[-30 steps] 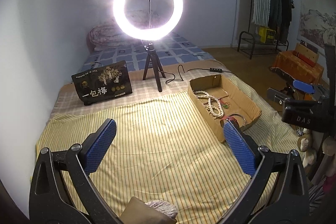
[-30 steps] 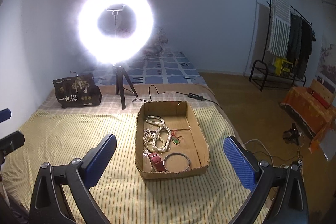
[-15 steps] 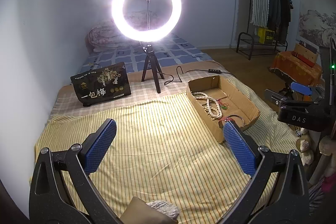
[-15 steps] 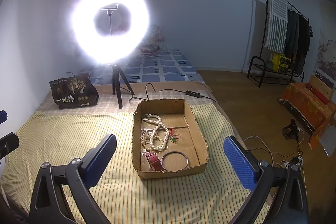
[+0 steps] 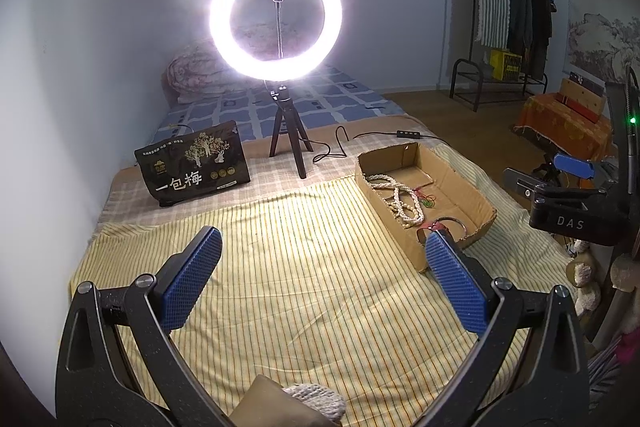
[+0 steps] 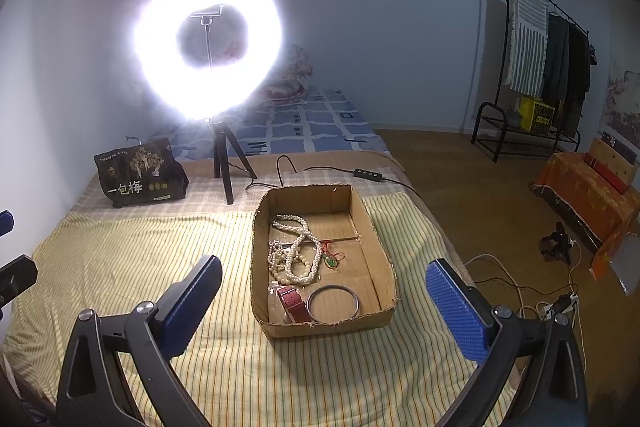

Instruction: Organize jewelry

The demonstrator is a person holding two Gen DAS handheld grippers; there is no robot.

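Note:
An open cardboard box (image 6: 382,259) sits on the yellow striped bedcover (image 6: 120,259). Inside lie white bead necklaces (image 6: 294,251), a green pendant on a red cord (image 6: 330,261), a red strap (image 6: 294,303) and a silver bangle (image 6: 334,303). My right gripper (image 6: 322,301) is open and empty, held above and before the box's near end. The box also shows in the left wrist view (image 5: 468,199), with the beads (image 5: 402,201). My left gripper (image 5: 324,277) is open and empty over the bare bedcover, left of the box. The right gripper's body (image 5: 572,199) shows at that view's right.
A lit ring light on a black tripod (image 6: 222,163) stands behind the box, with a cable and controller (image 6: 366,173). A dark snack bag (image 6: 138,179) stands at the back left. The bed's right edge drops to a wooden floor (image 6: 480,195) with cables.
The right gripper has moved forward toward the box, which now looks larger and nearer. The left gripper has shifted only slightly. Both stay open.

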